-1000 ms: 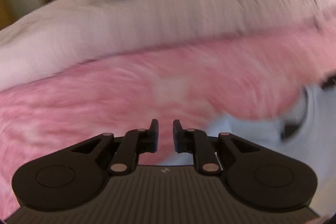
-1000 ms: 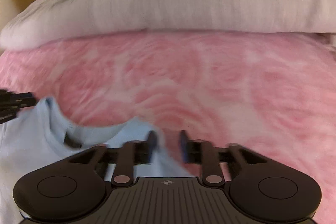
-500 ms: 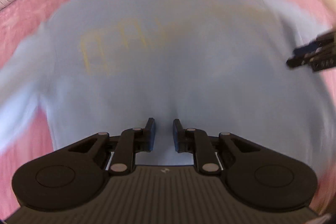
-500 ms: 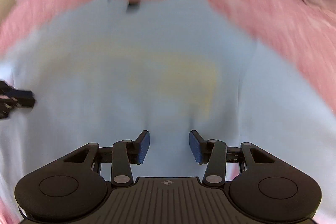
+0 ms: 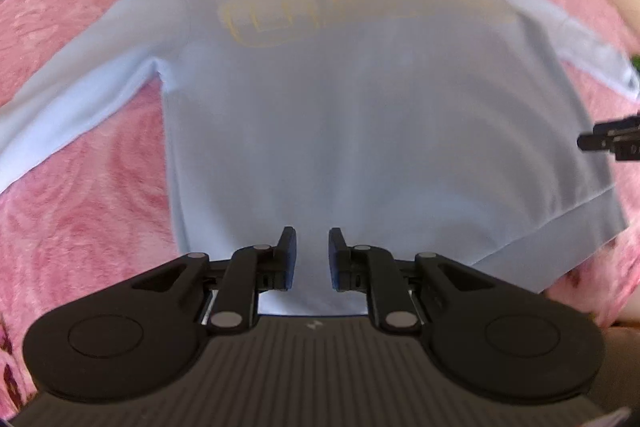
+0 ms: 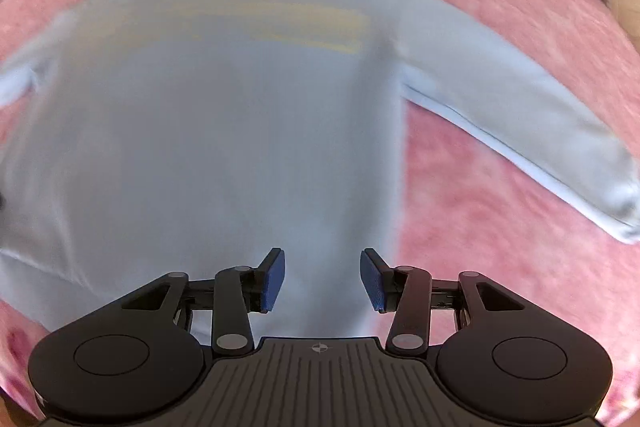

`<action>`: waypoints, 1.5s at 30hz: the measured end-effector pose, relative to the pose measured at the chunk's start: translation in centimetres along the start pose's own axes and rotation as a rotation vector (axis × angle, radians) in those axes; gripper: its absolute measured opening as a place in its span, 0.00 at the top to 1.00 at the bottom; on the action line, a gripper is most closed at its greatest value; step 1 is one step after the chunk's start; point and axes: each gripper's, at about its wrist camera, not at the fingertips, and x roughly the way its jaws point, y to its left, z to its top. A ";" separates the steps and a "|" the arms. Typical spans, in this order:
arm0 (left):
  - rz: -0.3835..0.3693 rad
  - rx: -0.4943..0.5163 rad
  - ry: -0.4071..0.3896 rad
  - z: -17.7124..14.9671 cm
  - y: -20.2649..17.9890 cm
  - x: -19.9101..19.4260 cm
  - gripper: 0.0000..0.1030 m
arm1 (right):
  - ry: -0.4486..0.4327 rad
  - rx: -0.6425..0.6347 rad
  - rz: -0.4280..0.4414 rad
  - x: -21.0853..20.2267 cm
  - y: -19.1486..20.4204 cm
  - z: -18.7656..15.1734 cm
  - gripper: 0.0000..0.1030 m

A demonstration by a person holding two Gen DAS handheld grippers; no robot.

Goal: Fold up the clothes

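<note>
The left tool (image 5: pixel 309 253) is hovering with only a narrow gap between its fingers and the right tool (image 6: pixel 322 277) is standing wide open, both holding nothing above the hem of the sweatshirt (image 5: pixel 360 115). One light blue sweatshirt is lying flat, sleeves spread, on one pink blanket (image 5: pixel 100 195). Since half a second ago the right tool's tip is sitting nearer the left view's right edge.
</note>
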 end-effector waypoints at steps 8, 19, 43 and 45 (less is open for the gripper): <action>0.024 -0.101 0.116 -6.7 -0.2 -1.2 0.86 | 0.214 0.053 -0.039 -0.6 0.6 -4.0 0.56; 0.090 -0.270 0.079 -5.6 -1.4 -0.7 0.85 | 0.100 0.123 -0.023 -3.5 0.7 -2.9 0.56; 0.233 -0.286 -0.094 -4.1 -14.9 -23.4 0.70 | -0.050 0.097 0.062 -21.3 -0.1 -5.5 0.55; 0.240 -0.298 -0.123 -4.3 -15.3 -25.0 0.70 | -0.072 0.095 0.062 -22.6 -0.1 -5.7 0.55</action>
